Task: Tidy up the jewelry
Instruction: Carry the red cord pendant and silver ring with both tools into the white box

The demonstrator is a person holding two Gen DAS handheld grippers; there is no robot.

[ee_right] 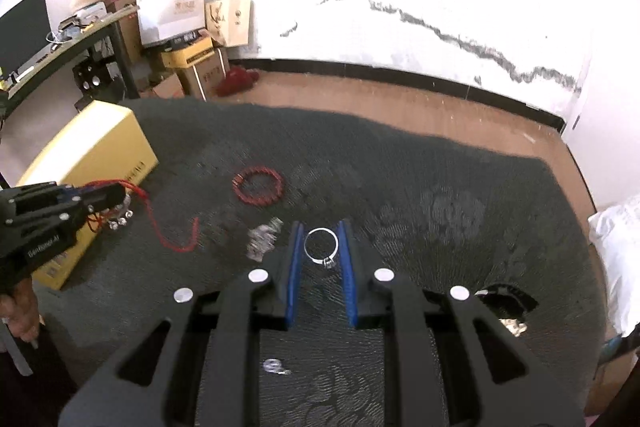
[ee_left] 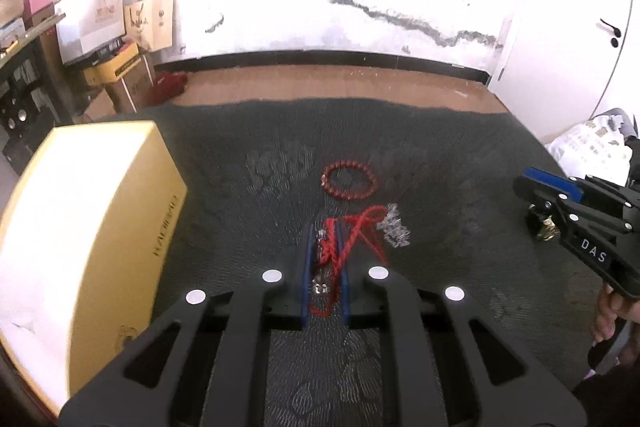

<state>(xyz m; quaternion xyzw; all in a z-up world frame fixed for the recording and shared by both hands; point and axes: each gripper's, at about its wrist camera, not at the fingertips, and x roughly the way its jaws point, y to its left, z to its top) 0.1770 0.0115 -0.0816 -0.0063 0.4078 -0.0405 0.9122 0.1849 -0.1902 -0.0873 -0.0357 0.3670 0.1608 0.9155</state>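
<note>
Jewelry lies scattered on a dark patterned cloth (ee_right: 440,187) covering the bench. Left gripper (ee_left: 325,251): jaws narrow, clamped on a red cord necklace (ee_left: 334,247) with small metal beads; the cord's loose end trails down to the cloth on the right-wrist view, and the held part hangs just in front of a yellow box (ee_left: 92,227) standing at the cloth's left side. Right gripper (ee_right: 321,247): jaws set narrow on either side of a silver ring (ee_right: 321,246), both blue pads at or very near the band; whether they press it cannot be told. A red bead bracelet (ee_right: 258,185) lies flat farther out, apart from both grippers. A crumpled silver chain (ee_right: 262,239) lies just left of the right gripper. A small silver earring (ee_right: 275,366) lies under the right gripper's frame.
</note>
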